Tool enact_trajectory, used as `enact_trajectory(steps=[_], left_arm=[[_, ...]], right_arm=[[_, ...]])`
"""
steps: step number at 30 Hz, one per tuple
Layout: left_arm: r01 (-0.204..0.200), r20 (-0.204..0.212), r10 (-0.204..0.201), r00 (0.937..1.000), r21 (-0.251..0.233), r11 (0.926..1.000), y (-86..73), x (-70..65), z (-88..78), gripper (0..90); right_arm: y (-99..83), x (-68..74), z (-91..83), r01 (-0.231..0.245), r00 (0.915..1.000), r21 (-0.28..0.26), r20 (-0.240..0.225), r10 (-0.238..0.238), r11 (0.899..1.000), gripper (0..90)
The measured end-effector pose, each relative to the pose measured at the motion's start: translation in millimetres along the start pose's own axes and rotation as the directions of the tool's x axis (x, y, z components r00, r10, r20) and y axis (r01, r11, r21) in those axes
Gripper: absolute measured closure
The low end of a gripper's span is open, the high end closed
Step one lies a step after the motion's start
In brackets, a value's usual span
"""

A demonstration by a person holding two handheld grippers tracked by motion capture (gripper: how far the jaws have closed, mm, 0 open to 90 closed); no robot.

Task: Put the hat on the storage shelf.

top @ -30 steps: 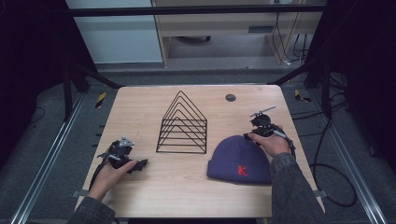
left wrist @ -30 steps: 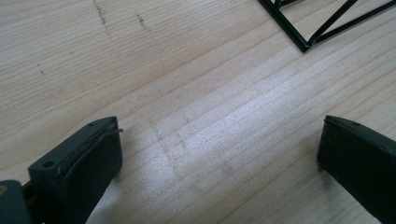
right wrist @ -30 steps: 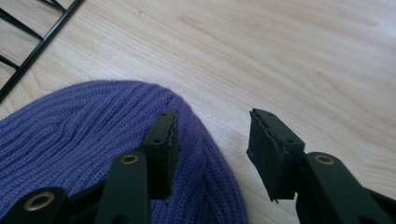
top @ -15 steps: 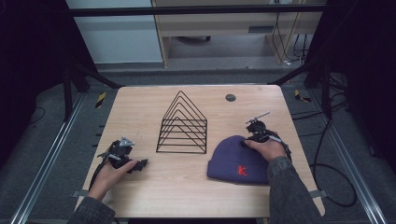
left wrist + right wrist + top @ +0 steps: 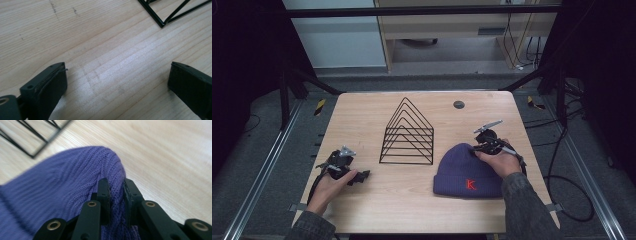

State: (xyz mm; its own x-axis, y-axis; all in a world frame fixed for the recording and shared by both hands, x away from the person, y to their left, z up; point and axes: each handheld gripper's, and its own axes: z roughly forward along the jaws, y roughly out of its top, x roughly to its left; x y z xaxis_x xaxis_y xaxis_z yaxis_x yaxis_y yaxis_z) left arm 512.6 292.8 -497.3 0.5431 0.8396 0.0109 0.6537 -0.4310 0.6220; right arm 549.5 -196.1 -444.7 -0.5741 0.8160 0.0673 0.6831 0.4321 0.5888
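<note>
A purple knit beanie (image 5: 467, 172) with a red letter K lies flat on the wooden table (image 5: 362, 107), at the right front. My right gripper (image 5: 478, 148) is at the beanie's crown, its jaws pinched on a fold of the knit (image 5: 117, 190). A black wire rack (image 5: 408, 134) shaped like nested triangles stands at the table's middle. My left gripper (image 5: 361, 176) rests low on the table at the left front, jaws wide apart over bare wood (image 5: 117, 75), nothing between them. A corner of the rack (image 5: 162, 22) shows beyond it.
A small dark round disc (image 5: 458, 104) lies near the table's far edge, right of the middle. Metal rails run along both sides of the table, and a cable (image 5: 557, 175) trails off the right side.
My right gripper has shifted left and closer to the beanie's crown and now grips its knit. The left gripper has stayed put.
</note>
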Motion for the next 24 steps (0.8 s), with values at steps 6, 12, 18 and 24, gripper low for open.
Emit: enact_trajectory(steps=[6, 12, 18, 24], left_arm=[[0.042, 0.027, -0.041, 0.9988, -0.059, 0.9974, 5.3, 2.3, -9.6, 6.0], [0.024, 0.026, -0.021, 0.9994, -0.115, 0.9931, 10.1, -1.5, -16.8, 8.7], [0.037, 0.054, -0.029, 0.9981, -0.145, 0.9887, 10.2, -3.9, -25.1, 10.0], [0.056, 0.069, -0.042, 0.9967, -0.218, 0.9744, 13.6, -4.1, -38.4, 9.2]], right_arm=[[1.8, 16.0, -28.7, 0.045, 0.9990, -0.083, -0.002, -0.045, 0.996, 77.8], [0.7, 36.5, -63.2, 0.104, 0.9943, -0.167, -0.005, -0.106, 0.980, 78.4], [6.2, 48.4, -84.8, 0.133, 0.9898, -0.215, -0.020, -0.141, 0.968, 79.0], [7.8, 58.6, -102.1, 0.155, 0.9866, -0.255, -0.012, -0.163, 0.954, 79.0]])
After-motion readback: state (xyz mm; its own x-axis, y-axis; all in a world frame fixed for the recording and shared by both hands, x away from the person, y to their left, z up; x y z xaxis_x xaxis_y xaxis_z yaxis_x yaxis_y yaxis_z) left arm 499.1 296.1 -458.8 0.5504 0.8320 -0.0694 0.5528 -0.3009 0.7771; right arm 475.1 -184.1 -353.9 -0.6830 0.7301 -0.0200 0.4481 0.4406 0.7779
